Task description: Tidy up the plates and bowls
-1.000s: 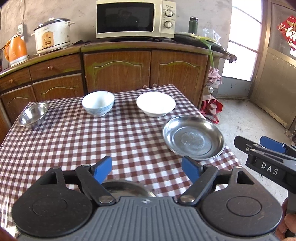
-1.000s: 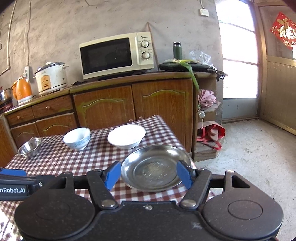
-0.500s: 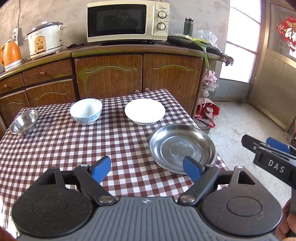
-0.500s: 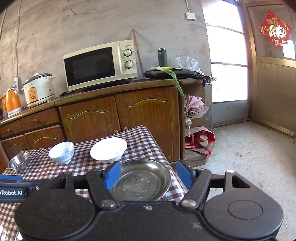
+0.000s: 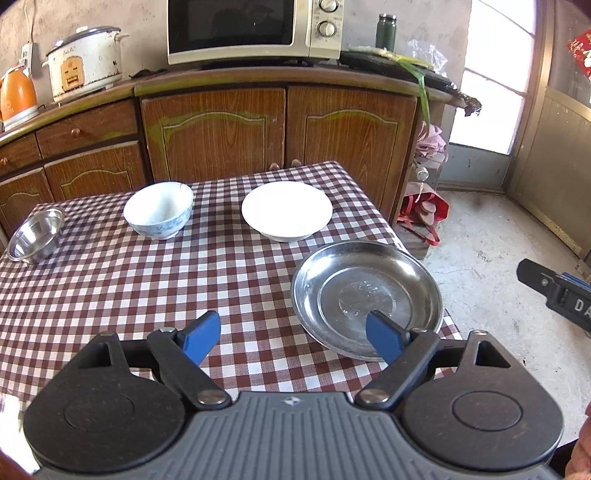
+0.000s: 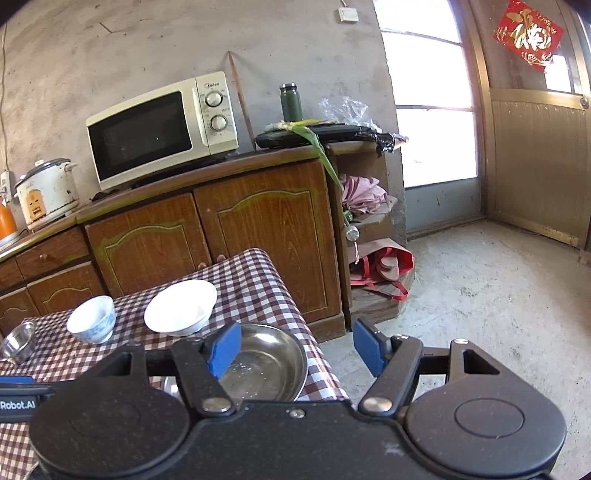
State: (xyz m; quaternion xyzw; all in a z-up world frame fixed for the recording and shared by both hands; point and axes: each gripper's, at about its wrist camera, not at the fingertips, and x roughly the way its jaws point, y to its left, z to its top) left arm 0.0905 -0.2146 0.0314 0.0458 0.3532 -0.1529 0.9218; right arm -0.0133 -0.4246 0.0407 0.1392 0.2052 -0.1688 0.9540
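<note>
While both claws hang over the near side of the checked counter (image 5: 110,280), nothing sits between either pair of blue pads. Farthest left on the cloth, a small steel bowl (image 5: 36,236) rests tilted near the counter's left edge. Next comes a white bowl with a blue pattern (image 5: 159,209), standing upright and well apart from the steel one. Beside it, toward the middle of the far edge, is a wide, shallow white bowl (image 5: 287,210), also upright and clear of its neighbours. Near the counter's right edge lies a steel plate (image 5: 365,295), flat on the cloth, just in front of the shallow white bowl but not touching it.

The left claw (image 5: 293,336) is spread wide and grips nothing; its left pad is over bare cloth and its right pad overlaps the plate's near rim in the picture, though whether it touches the metal cannot be told. The right claw (image 6: 295,349) is likewise spread wide and empty, held off the counter's right corner, with its left pad in front of the plate and its right pad over the concrete floor (image 6: 498,295).

Behind the counter stands a wooden cabinet (image 5: 280,125) carrying a rice cooker (image 5: 85,62) and a microwave (image 5: 255,29).
</note>
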